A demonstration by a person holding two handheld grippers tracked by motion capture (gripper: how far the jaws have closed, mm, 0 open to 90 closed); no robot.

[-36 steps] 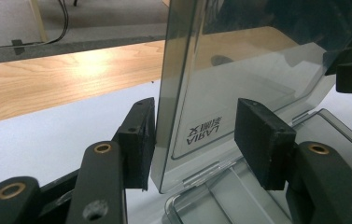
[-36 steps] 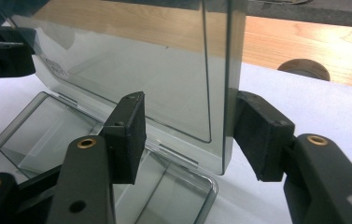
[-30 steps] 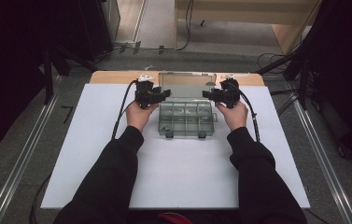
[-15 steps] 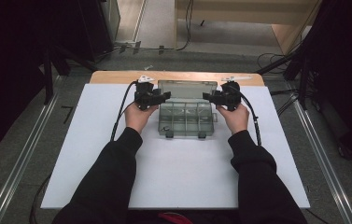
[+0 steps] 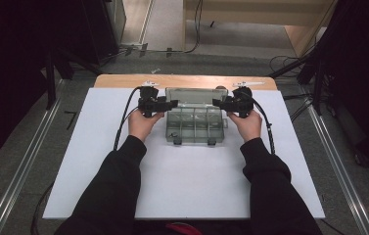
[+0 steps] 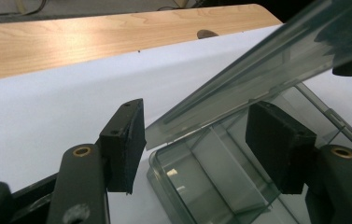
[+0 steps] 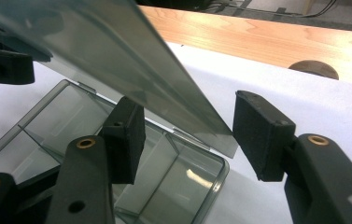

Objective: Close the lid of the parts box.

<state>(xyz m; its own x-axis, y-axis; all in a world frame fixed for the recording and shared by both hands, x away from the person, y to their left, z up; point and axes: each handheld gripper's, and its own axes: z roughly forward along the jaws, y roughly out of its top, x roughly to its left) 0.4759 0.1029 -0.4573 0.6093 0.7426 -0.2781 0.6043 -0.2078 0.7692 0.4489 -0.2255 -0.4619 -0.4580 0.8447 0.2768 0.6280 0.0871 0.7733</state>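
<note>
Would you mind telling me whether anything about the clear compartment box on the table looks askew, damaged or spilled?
Nothing stands out. The clear box sits square on the white table, its lid raised between the open left gripper and right gripper. The compartments look empty, with no cracks or spills visible.

One clear compartment box [image 5: 195,125] with one raised lid [image 5: 196,95]; two tools; one white board [image 5: 187,171]

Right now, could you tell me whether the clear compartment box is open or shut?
Open: the clear compartment box has its lid raised at a slant above the empty compartments, seen in both gripper views.
</note>
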